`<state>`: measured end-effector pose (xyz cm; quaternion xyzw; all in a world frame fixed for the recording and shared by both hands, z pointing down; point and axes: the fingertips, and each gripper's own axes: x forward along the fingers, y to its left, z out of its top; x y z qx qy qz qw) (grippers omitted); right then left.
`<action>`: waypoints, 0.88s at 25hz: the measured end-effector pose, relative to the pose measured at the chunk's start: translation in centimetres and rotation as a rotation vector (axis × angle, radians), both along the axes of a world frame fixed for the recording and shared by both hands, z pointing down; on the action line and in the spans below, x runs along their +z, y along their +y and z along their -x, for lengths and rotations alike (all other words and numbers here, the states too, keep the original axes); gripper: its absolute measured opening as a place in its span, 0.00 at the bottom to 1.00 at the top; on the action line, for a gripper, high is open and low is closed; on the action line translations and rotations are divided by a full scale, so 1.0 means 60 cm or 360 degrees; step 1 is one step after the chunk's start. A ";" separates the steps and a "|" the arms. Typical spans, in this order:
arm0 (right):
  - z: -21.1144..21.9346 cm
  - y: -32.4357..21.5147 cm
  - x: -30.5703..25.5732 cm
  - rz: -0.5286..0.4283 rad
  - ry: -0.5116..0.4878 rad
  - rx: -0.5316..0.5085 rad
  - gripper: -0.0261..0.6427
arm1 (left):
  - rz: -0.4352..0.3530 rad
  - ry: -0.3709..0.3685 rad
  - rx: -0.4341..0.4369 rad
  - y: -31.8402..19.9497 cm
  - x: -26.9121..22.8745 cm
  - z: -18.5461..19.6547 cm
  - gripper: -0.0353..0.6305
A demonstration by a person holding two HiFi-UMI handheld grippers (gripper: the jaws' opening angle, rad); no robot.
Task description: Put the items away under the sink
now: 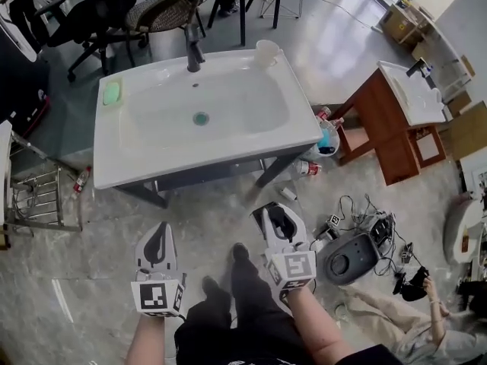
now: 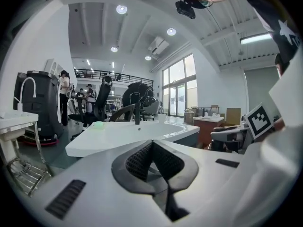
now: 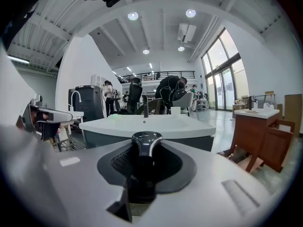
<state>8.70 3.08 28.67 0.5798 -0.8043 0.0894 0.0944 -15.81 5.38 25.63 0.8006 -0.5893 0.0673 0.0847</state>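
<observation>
The white sink stands on a dark frame ahead of me, with open space under it. On the floor by its right legs lie a blue bottle, a red-capped bottle and a small white bottle. My right gripper is held low in front of the sink, shut on a glossy black item that stands up between its pads. Level with it on the left, my left gripper is empty, and its ribbed pads meet at the tip. Both point at the sink's front edge.
A black faucet, green soap and a cup sit on the sink. A wire rack stands at the left. To the right are a wooden stand with a second basin, a grey round device with cables and a seated person.
</observation>
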 end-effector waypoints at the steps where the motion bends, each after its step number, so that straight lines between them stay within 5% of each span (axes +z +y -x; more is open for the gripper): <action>1: -0.006 -0.012 0.015 0.0007 0.0000 0.0002 0.17 | -0.0014 0.0002 0.0002 -0.013 0.010 -0.006 0.07; 22: -0.093 -0.183 0.526 0.0057 0.0005 0.0065 0.17 | -0.0045 -0.0032 -0.0037 -0.182 0.497 -0.024 0.07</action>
